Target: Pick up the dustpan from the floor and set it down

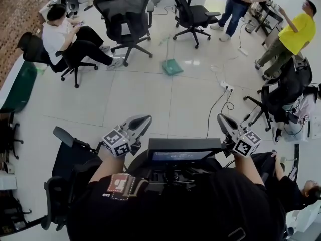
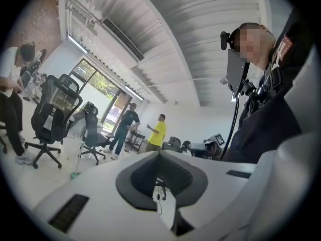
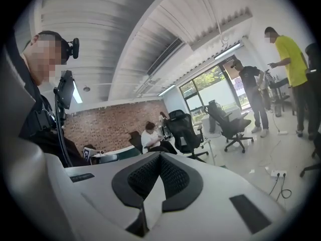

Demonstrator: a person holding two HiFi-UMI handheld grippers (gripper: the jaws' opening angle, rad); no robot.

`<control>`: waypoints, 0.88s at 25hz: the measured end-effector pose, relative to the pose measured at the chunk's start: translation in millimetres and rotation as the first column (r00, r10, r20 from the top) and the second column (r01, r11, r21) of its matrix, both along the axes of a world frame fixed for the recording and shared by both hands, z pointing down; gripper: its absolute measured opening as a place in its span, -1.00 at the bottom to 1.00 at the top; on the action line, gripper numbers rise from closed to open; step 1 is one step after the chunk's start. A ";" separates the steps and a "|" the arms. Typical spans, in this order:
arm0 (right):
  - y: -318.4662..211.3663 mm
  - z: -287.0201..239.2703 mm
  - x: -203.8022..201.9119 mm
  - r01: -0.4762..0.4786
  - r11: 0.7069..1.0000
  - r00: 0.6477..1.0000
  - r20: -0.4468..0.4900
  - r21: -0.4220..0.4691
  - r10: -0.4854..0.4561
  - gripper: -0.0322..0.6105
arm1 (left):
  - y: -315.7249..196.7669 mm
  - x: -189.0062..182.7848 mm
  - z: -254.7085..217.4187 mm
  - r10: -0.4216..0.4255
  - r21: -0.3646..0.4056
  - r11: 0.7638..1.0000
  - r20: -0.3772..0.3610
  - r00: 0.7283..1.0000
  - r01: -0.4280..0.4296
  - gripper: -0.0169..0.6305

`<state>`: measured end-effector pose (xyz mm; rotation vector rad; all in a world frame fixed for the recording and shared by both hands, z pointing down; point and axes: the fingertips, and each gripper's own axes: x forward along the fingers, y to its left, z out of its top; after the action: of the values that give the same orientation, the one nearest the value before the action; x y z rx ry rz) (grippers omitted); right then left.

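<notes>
The green dustpan (image 1: 171,67) lies on the white floor far ahead, its long thin handle leaning up and away. It shows small and low at the left of the left gripper view as the dustpan (image 2: 75,174). My left gripper (image 1: 142,120) is held level near my body, jaws shut with nothing between them; the left gripper (image 2: 160,152) points toward the room's far side. My right gripper (image 1: 221,118) is likewise close to me, well short of the dustpan. Seen from its own camera, the right gripper (image 3: 160,155) is shut and empty.
A black office chair (image 1: 125,16) and another chair (image 1: 190,14) stand beyond the dustpan. A seated person (image 1: 65,36) is at the left, and two standing people (image 1: 291,34) at the far right. A power strip with cable (image 1: 225,87) lies on the floor.
</notes>
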<state>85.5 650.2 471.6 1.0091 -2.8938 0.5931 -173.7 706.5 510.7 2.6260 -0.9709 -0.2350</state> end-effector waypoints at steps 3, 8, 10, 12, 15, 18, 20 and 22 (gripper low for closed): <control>7.6 2.3 22.7 0.031 0.999 0.999 -0.014 -0.008 -0.031 -0.87 | 1.0 39.8 -3.7 0.005 -0.016 1.000 0.005 1.000 -0.005 -0.94; 3.6 -10.2 89.0 0.037 0.999 0.999 -0.010 -0.015 -0.037 -0.88 | -4.7 135.6 -12.4 0.062 -0.048 0.997 -0.042 0.997 -0.064 -0.94; 4.0 -16.5 113.1 0.032 0.999 0.999 -0.004 -0.020 -0.033 -0.87 | -4.6 167.8 -22.0 0.096 -0.048 0.994 -0.025 0.995 -0.097 -0.94; 3.7 -25.2 128.3 0.026 0.999 1.000 -0.003 -0.024 -0.026 -0.87 | -7.0 181.9 -35.1 0.099 -0.044 0.994 -0.010 0.995 -0.099 -0.94; -4.7 -37.2 142.8 0.022 1.000 1.000 0.006 -0.018 -0.022 -0.88 | -16.3 190.4 -43.6 0.082 -0.055 0.995 -0.021 0.996 -0.083 -0.94; -6.1 -49.6 164.0 0.034 0.999 0.999 0.012 -0.008 -0.034 -0.87 | -15.7 209.0 -50.1 0.071 -0.058 0.996 -0.007 0.997 -0.071 -0.94; -7.5 -50.9 170.9 0.035 0.999 0.999 0.018 -0.002 -0.035 -0.88 | -15.6 215.1 -52.9 0.067 -0.056 0.996 -0.002 0.998 -0.067 -0.94; -14.1 -47.0 165.1 0.034 0.999 0.999 0.020 0.005 -0.034 -0.87 | -21.8 209.2 -52.2 0.063 -0.052 0.997 -0.003 0.998 -0.063 -0.94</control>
<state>250.6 636.2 424.6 0.9580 -2.9245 0.5982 35.5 684.7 458.5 2.6034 -0.8798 -0.1938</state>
